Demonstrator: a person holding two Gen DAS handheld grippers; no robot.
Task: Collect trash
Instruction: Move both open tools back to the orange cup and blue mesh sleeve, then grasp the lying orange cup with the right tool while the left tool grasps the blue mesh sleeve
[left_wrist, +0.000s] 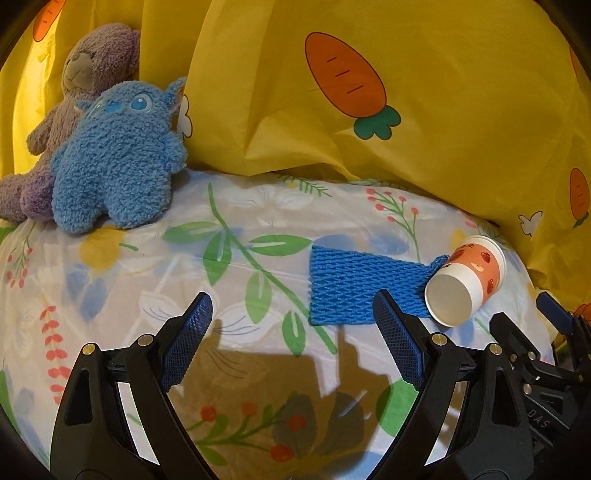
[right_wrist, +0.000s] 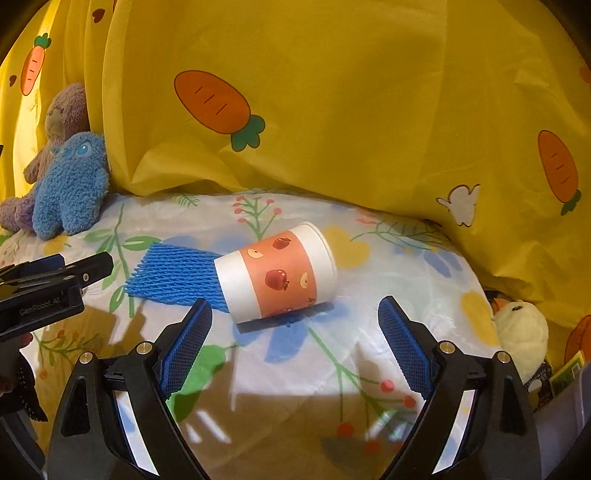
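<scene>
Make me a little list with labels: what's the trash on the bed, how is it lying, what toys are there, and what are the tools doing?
trash: paper cup, blue foam net
cup: on its side, lying on the net's end
toys: blue plush, purple bear, yellow plush
surface: floral bedsheet
left tool: open, empty
right tool: open, empty, facing cup

Both wrist views are aimed obliquely down, close over the floral bedsheet (left_wrist: 258, 206); the paper cup (right_wrist: 277, 273) and foam net (left_wrist: 354, 288) are shared.
</scene>
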